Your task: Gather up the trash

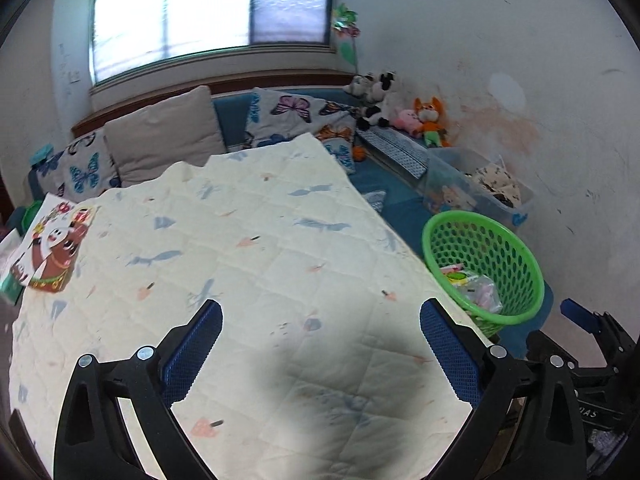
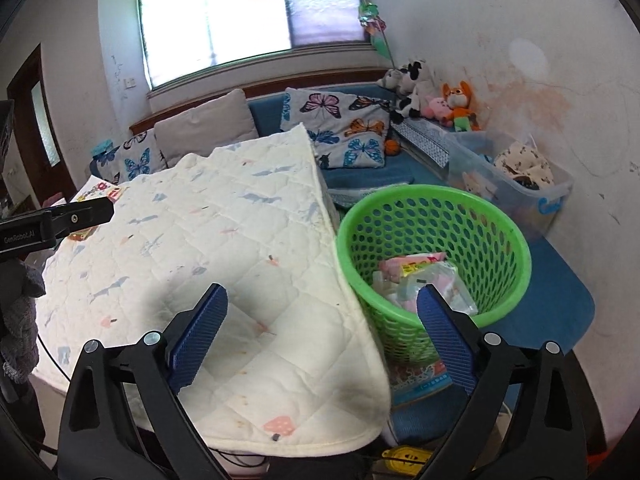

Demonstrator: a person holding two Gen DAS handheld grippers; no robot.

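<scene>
A green perforated basket (image 1: 492,256) (image 2: 440,216) stands on a blue mat right of the quilted table. It holds several plastic wrappers (image 1: 476,288) (image 2: 424,280). My left gripper (image 1: 320,320) is open and empty above the cream quilt (image 1: 240,260). My right gripper (image 2: 322,308) is open and empty, above the quilt's right edge (image 2: 240,280) and next to the basket. The right gripper also shows at the right edge of the left wrist view (image 1: 592,328). The left gripper shows at the left edge of the right wrist view (image 2: 60,220).
A picture book (image 1: 52,248) lies at the quilt's left edge. A clear storage bin (image 2: 512,184), plush toys (image 2: 440,100) and butterfly cushions (image 2: 344,128) are behind the basket. A booklet (image 2: 416,376) lies on the mat under the basket.
</scene>
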